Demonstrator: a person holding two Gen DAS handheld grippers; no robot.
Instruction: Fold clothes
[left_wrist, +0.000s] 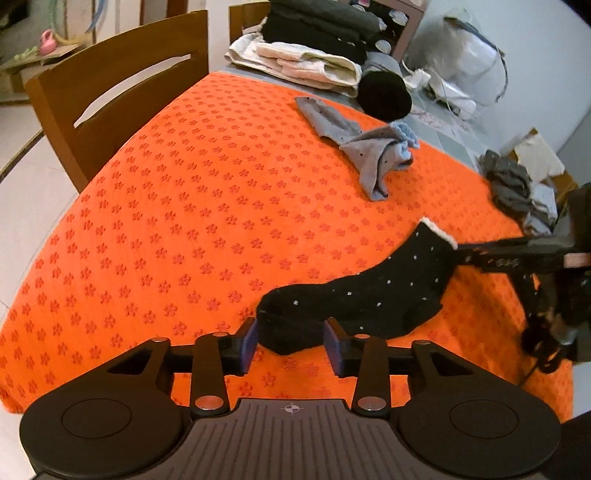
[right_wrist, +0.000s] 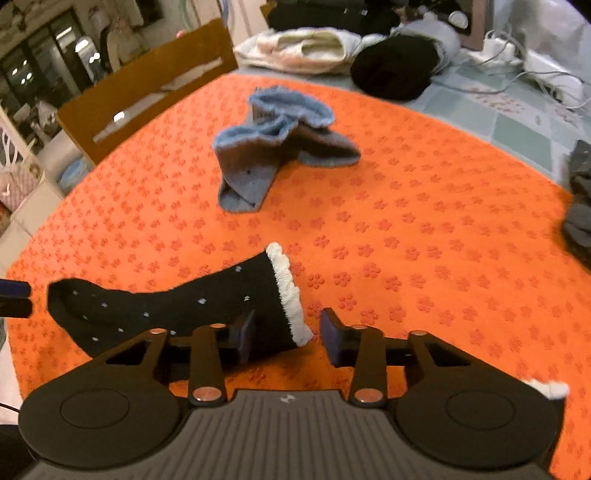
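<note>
A black sock with pale dots and a white fleecy cuff (left_wrist: 373, 295) lies stretched on the orange mat (left_wrist: 184, 206). My left gripper (left_wrist: 291, 345) is open, its blue pads either side of the sock's toe. My right gripper (right_wrist: 284, 334) is open around the cuff end (right_wrist: 288, 291); it shows at the right edge of the left wrist view (left_wrist: 480, 254). The sock's toe (right_wrist: 74, 299) points left toward the left gripper's fingertips (right_wrist: 14, 288). A second white cuff (right_wrist: 550, 387) peeks from behind the right gripper's body.
A grey-blue pair of socks (left_wrist: 365, 147) (right_wrist: 266, 147) lies mid-mat. Folded clothes (left_wrist: 306, 59), a black roll (left_wrist: 384, 96), cables and a white appliance (left_wrist: 469, 66) sit at the back. Dark grey garments (left_wrist: 517, 192) lie at the right. A wooden chair (left_wrist: 118, 92) stands left.
</note>
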